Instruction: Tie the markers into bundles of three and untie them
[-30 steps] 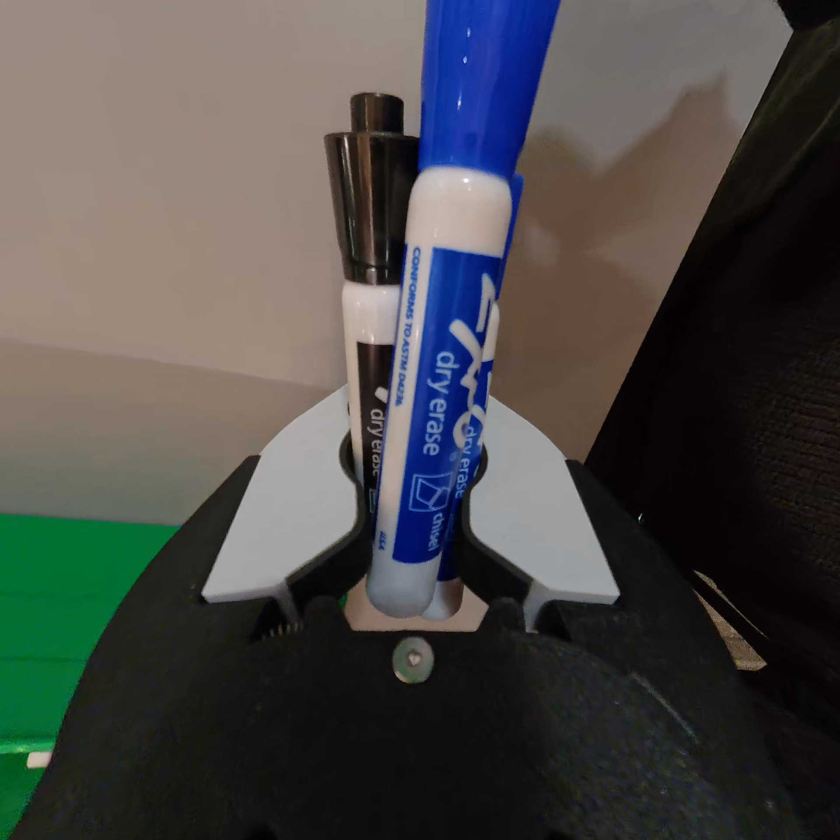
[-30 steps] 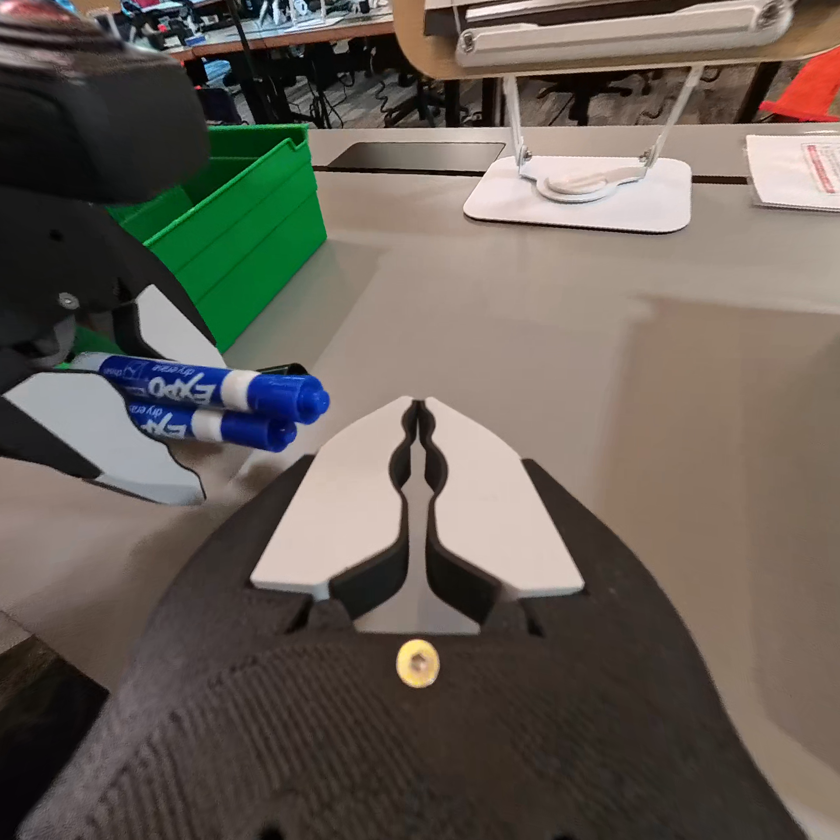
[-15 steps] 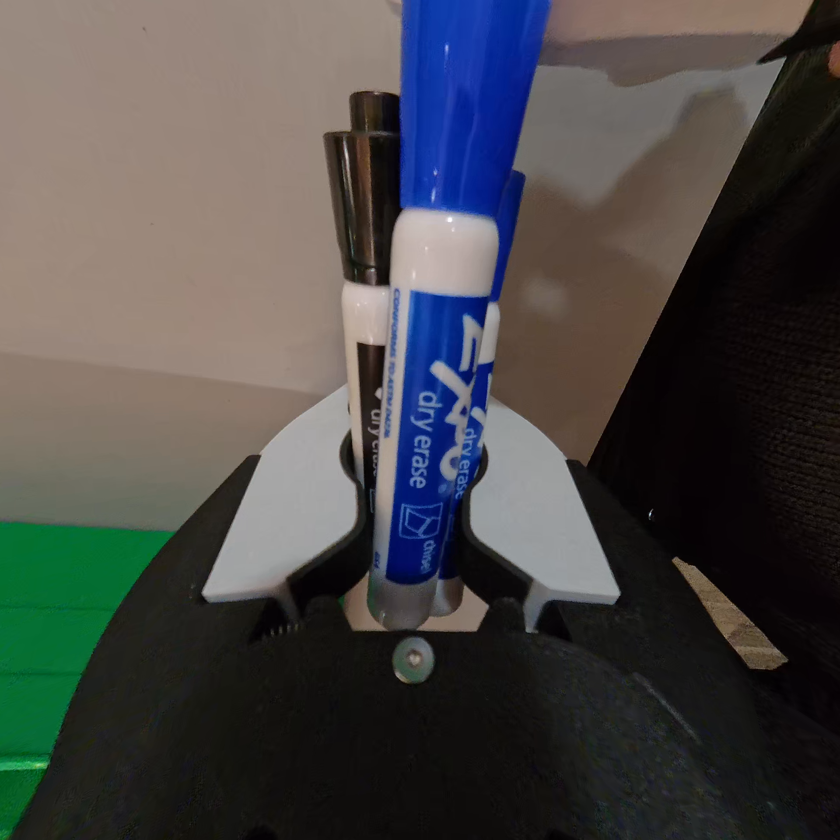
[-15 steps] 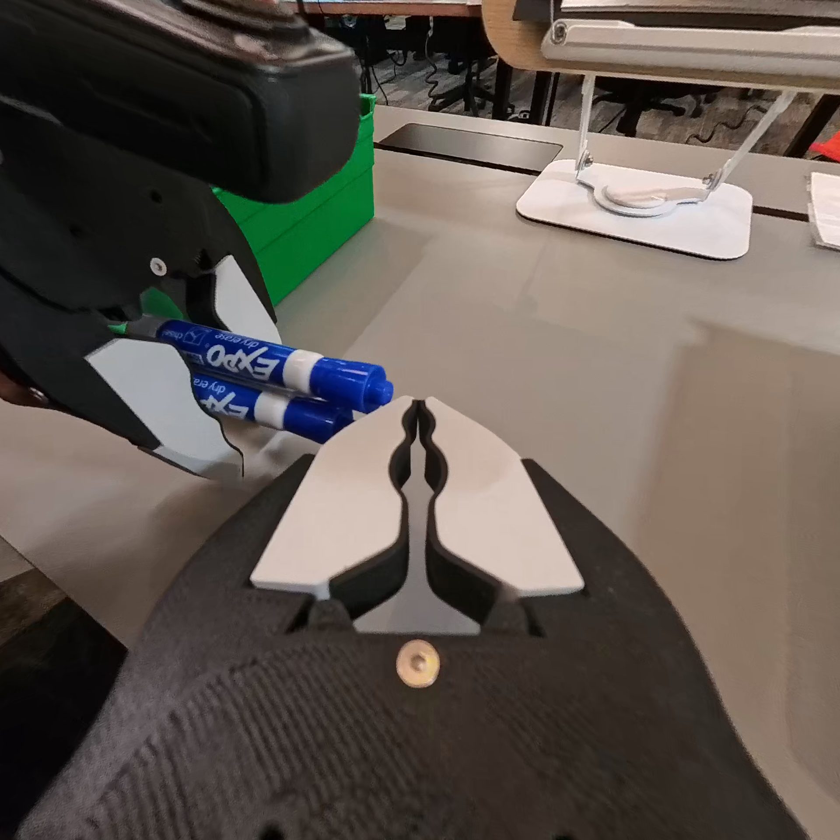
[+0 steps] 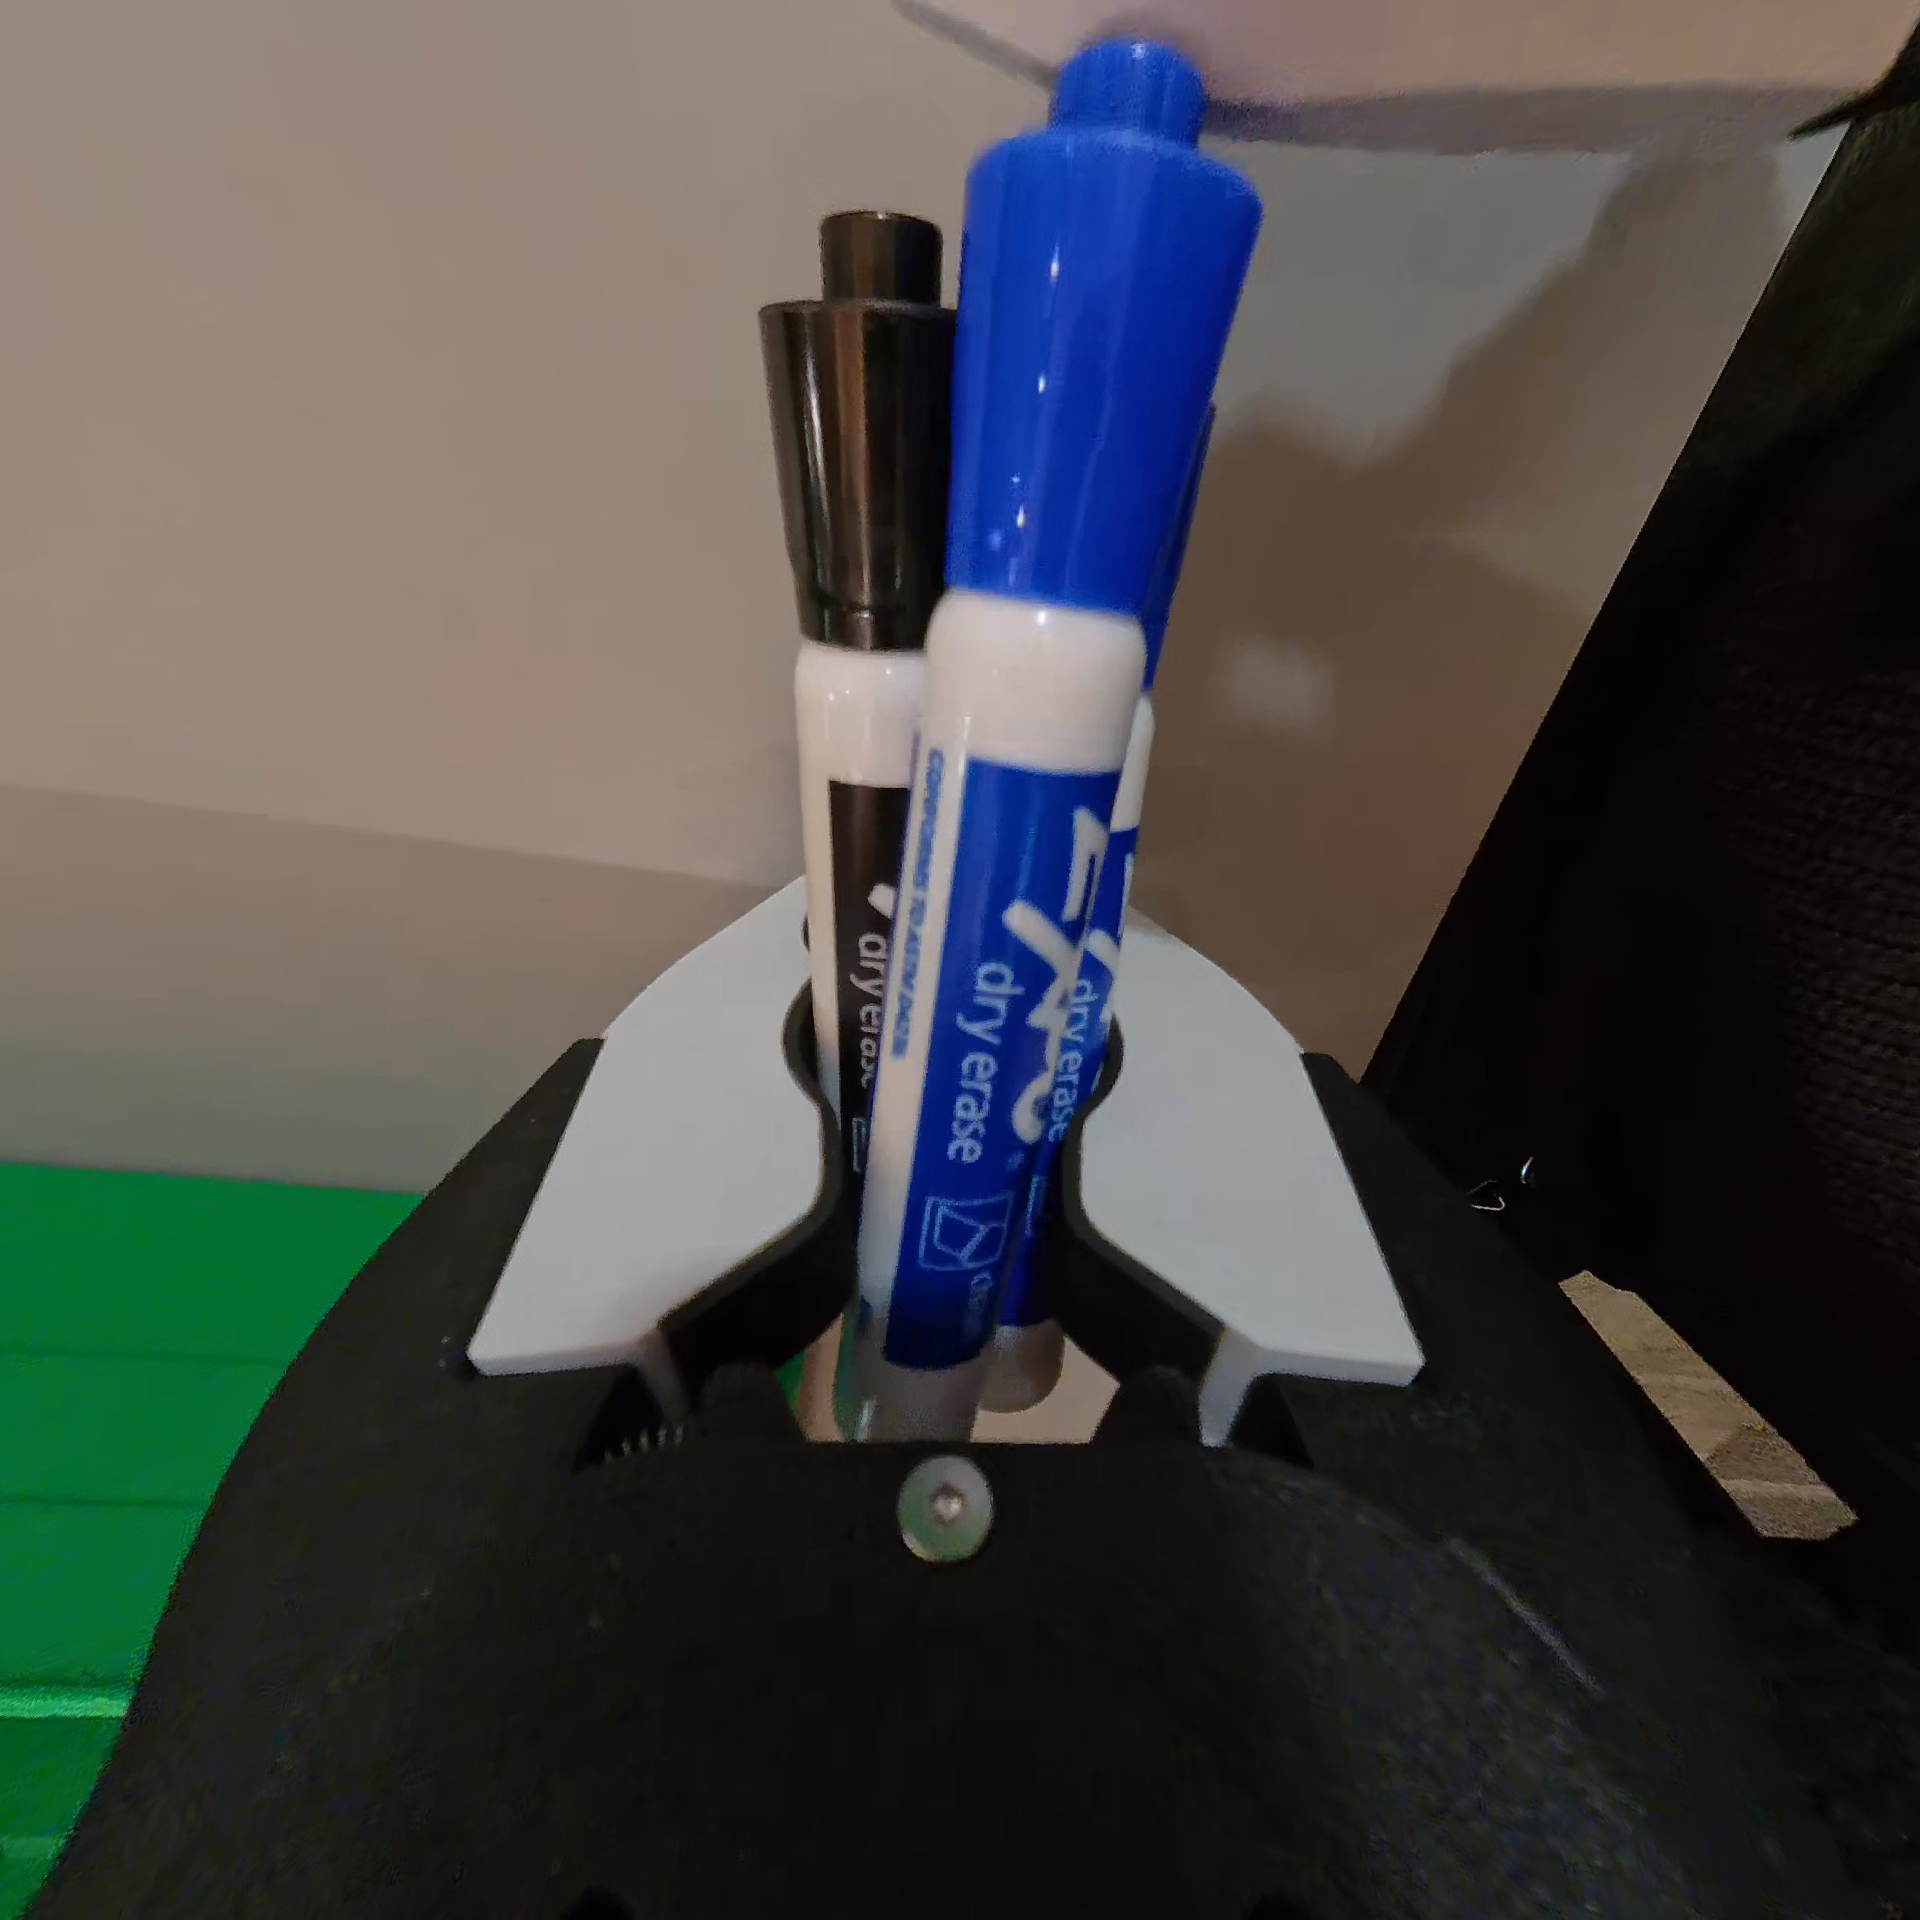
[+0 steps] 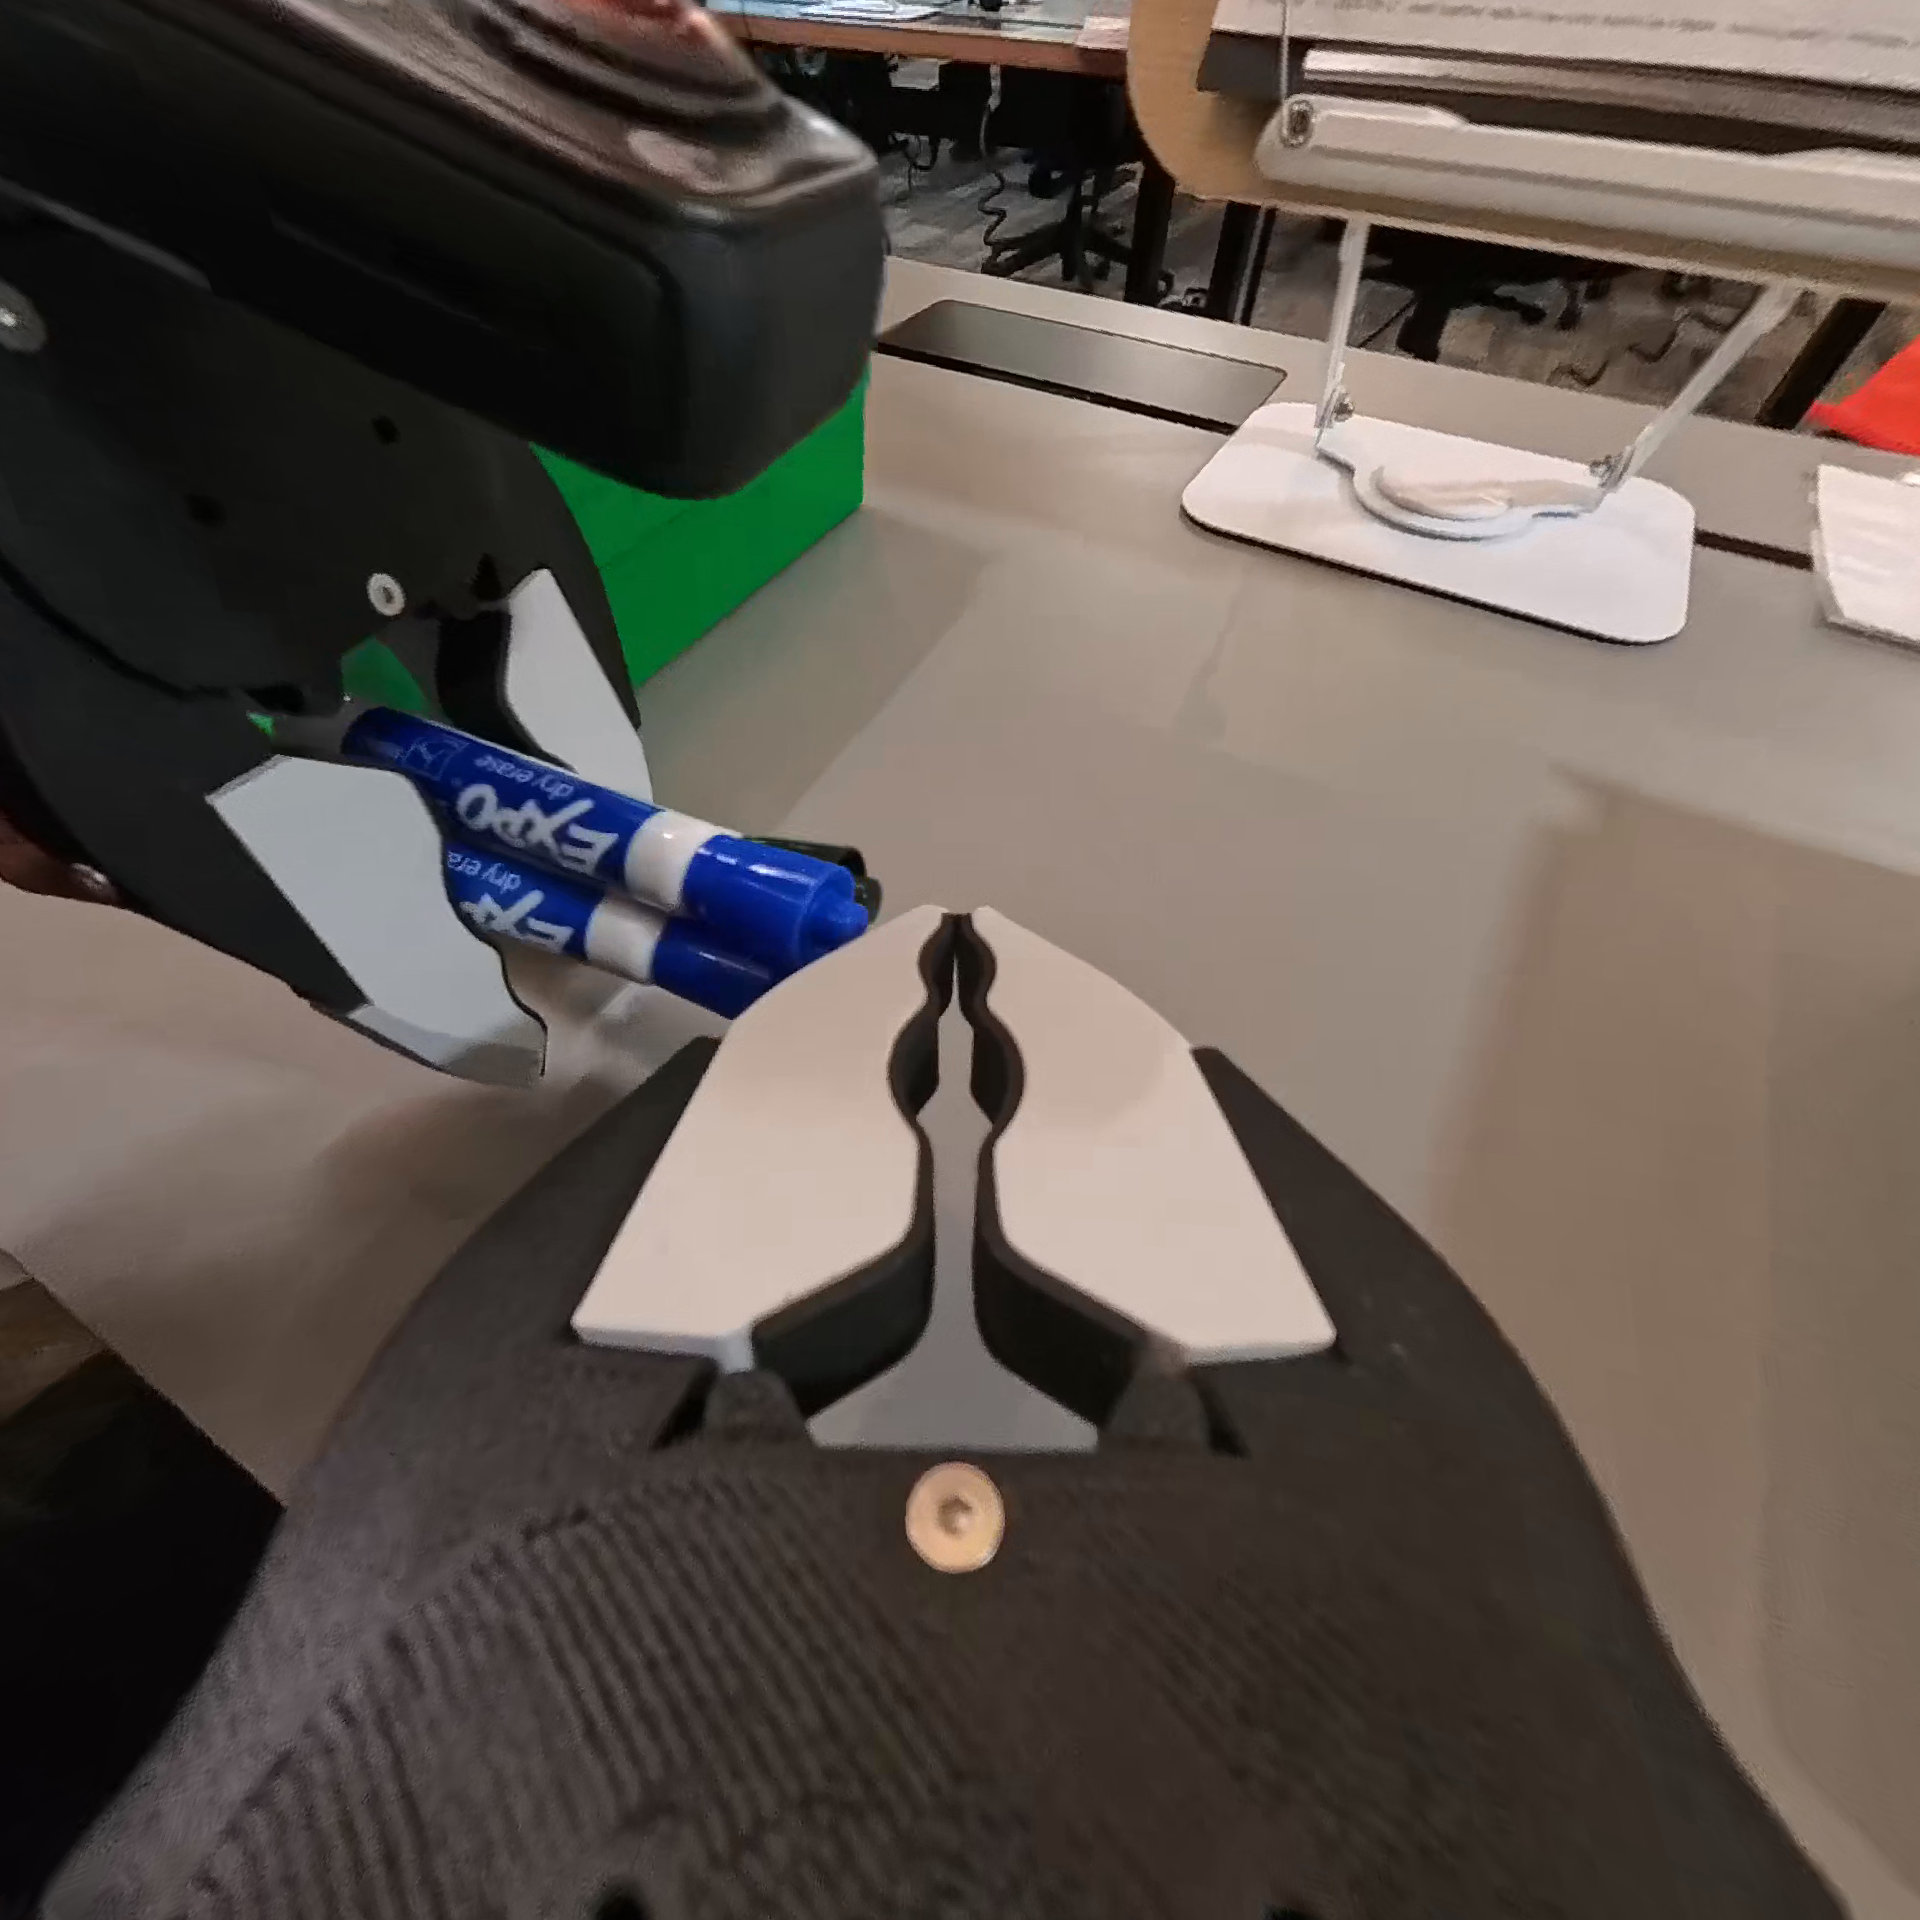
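Three markers sit bundled in the left gripper (image 5: 961,1049): a blue-capped marker (image 5: 1049,790) on top, a second blue marker (image 6: 623,940) tucked under it and mostly hidden in the left wrist view, and a black-capped marker (image 5: 862,665) alongside. Jaws are clamped around the barrels, caps pointing forward past the fingertips, tail ends back at the jaw root. Right gripper (image 6: 958,920) holds nothing; its jaws are pressed together with only the wavy slit between them. Its tips are just beside the blue caps, near enough that I can't tell whether they touch. The bundle is held in the air above the grey table (image 6: 1299,831), not resting on it. A green bin (image 6: 727,520) stands just behind the left gripper, and nothing of its inside is visible. Farther back on the table: a white stand base (image 6: 1444,520) and a sheet of paper (image 6: 1870,561) at the right edge. Progress-wise, judging only from the layout: all markers in view are picked up and in one grip, none lying loose on the table. Whatever comes after is not started, as the right side is empty-handed and no cap is off.
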The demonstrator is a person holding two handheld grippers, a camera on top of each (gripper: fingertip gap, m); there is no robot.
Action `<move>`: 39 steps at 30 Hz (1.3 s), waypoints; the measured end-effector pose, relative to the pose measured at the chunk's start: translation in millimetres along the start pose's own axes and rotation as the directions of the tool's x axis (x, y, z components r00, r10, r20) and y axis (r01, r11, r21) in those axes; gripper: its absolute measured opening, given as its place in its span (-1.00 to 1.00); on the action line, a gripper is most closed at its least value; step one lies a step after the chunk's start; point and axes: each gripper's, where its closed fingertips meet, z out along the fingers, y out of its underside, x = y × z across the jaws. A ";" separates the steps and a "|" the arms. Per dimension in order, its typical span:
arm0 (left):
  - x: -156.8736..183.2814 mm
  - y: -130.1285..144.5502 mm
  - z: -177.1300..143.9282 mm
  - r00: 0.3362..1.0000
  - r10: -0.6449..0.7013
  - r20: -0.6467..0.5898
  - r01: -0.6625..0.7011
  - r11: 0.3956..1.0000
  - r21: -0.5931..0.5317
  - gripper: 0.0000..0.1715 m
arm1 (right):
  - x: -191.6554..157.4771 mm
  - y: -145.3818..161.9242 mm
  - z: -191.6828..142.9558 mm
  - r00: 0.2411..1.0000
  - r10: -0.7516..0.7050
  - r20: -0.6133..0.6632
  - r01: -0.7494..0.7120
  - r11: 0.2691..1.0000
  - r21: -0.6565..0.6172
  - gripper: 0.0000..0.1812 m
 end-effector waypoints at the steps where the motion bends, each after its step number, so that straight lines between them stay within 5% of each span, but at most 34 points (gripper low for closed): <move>1: 0.6 0.1 0.4 1.000 0.004 -0.001 -0.004 1.000 -0.003 -0.49 | -0.7 -0.3 -0.1 1.000 -0.021 -0.007 0.021 1.000 0.002 -1.00; 39: -1.0 -2.2 -5.4 1.000 0.025 0.018 -0.025 0.999 0.032 -0.49 | 1.2 1.0 1.2 0.999 0.047 0.016 -0.047 0.999 0.001 -1.00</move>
